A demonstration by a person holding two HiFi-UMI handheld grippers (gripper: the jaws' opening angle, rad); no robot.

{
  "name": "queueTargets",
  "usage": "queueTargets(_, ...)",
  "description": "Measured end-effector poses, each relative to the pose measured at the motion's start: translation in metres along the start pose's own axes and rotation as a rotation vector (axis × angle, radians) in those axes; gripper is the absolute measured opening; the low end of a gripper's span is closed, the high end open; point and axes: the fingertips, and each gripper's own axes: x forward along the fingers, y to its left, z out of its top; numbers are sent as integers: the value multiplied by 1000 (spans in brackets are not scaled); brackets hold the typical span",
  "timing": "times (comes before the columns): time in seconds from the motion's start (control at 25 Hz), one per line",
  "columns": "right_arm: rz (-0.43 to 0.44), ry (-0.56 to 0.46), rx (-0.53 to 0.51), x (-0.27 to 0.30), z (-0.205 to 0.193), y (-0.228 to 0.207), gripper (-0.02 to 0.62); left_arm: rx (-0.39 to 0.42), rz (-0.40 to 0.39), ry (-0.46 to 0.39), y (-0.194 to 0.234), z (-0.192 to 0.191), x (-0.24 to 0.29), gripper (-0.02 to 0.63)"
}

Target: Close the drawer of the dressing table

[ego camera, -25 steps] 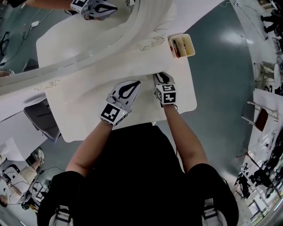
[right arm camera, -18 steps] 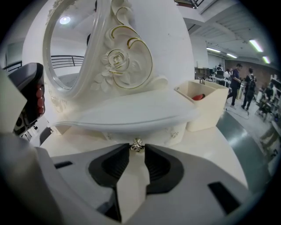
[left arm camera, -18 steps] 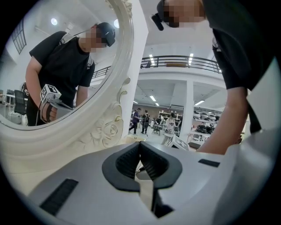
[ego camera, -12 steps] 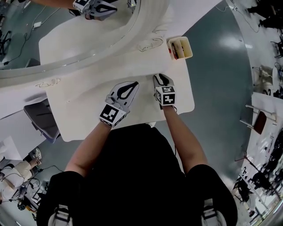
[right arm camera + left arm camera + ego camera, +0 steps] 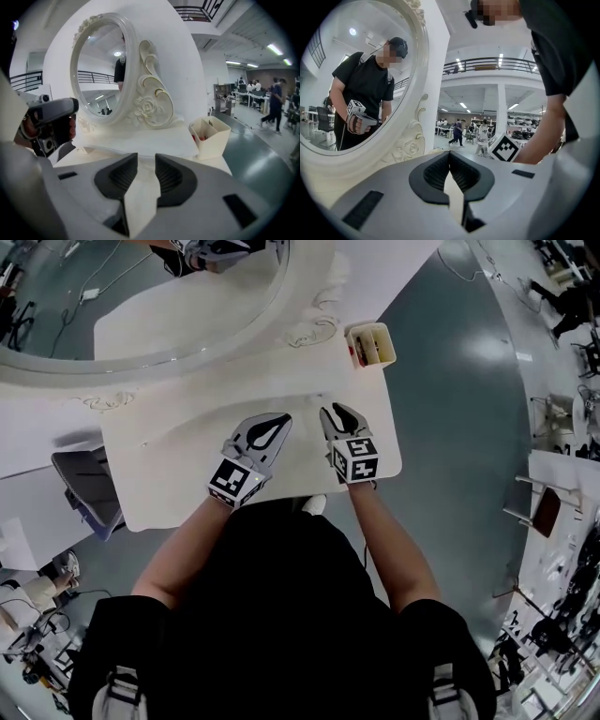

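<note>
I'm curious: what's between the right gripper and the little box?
Nothing: only bare white tabletop lies between the right gripper and the box. The head view shows it, and the right gripper view too.

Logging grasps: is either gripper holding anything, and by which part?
Nothing is held. The left gripper is shut on nothing; the right gripper is open and empty.

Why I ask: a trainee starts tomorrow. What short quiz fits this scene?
1. True or false: the left gripper is shut.
2. Where on the table does the box stand? A: near left corner. B: far right corner. C: centre.
3. Fill in: the right gripper is ____, holding nothing.
Key: 1 true; 2 B; 3 open.
</note>
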Motion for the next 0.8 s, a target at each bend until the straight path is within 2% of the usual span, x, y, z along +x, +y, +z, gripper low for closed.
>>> queueTargets(0.36,64,-158,-106,-70,55,33,104,48,80,-12,-24,33,-21,-5)
queueTargets(0.8,189,-268,-181,-153,89,79,71,69,118,-60,-71,74,-45,-5)
